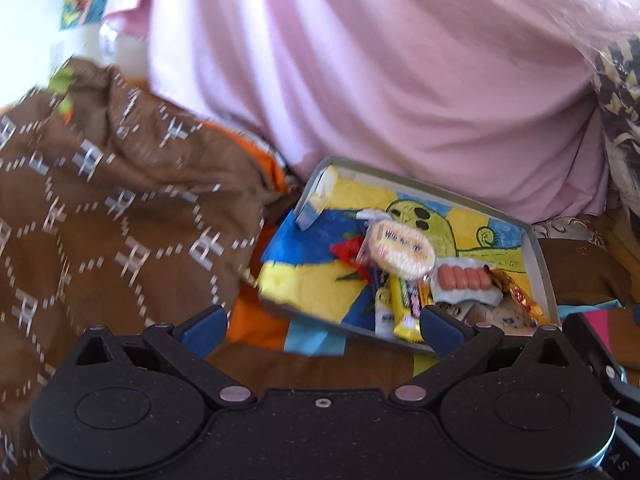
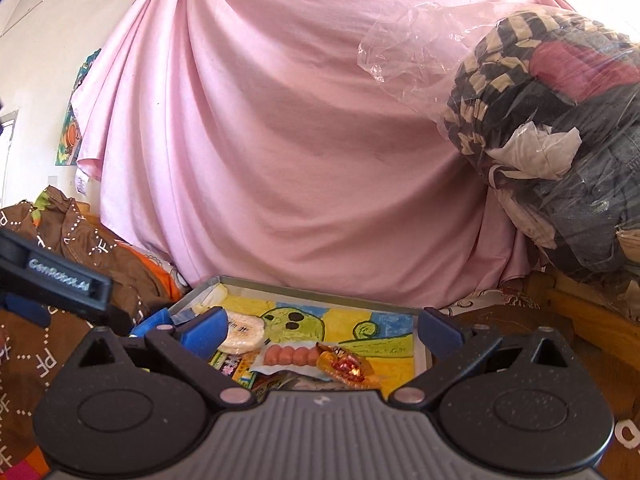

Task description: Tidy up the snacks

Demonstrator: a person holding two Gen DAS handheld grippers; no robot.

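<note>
On the brown patterned blanket (image 1: 100, 208), in front of a pink sheet (image 2: 280, 140), lies a shallow grey tray (image 1: 538, 256) lined w/ a crayon drawing; all visible snacks sit bunched in its near-right part; left gripper (image 1: 322, 326) is spread wide w/ nothing between its blue pads, just short of the tray's near edge; right gripper (image 2: 322, 330) likewise wide and empty, poised over the snack pile

Handling, as judged: round rice cracker (image 1: 400, 250) in clear wrap looks light, brittle, film slippery, so pinch across the rim gently, or by the crimped wrapper end; sausage pack (image 1: 464, 282) looks soft, a bit heavier, squashy, best taken across its middle or by the flat seal edge; gold foil candy (image 2: 344, 368) is small, crinkly, light, best gripped at the body not the twist; yellow bar (image 1: 404, 308) is stiff-ish, long, so grip mid-length across the narrow side

Count: 1 tray; 1 cracker; 1 sausage pack, approx. 5 links showing; 1 gold candy; 1 yellow bar; 1 red wrapper (image 1: 346, 250) partly hidden; more packets lie underneath, no. can't be told; 1 clear bag of clothes (image 2: 560, 140) well off to the right
</note>
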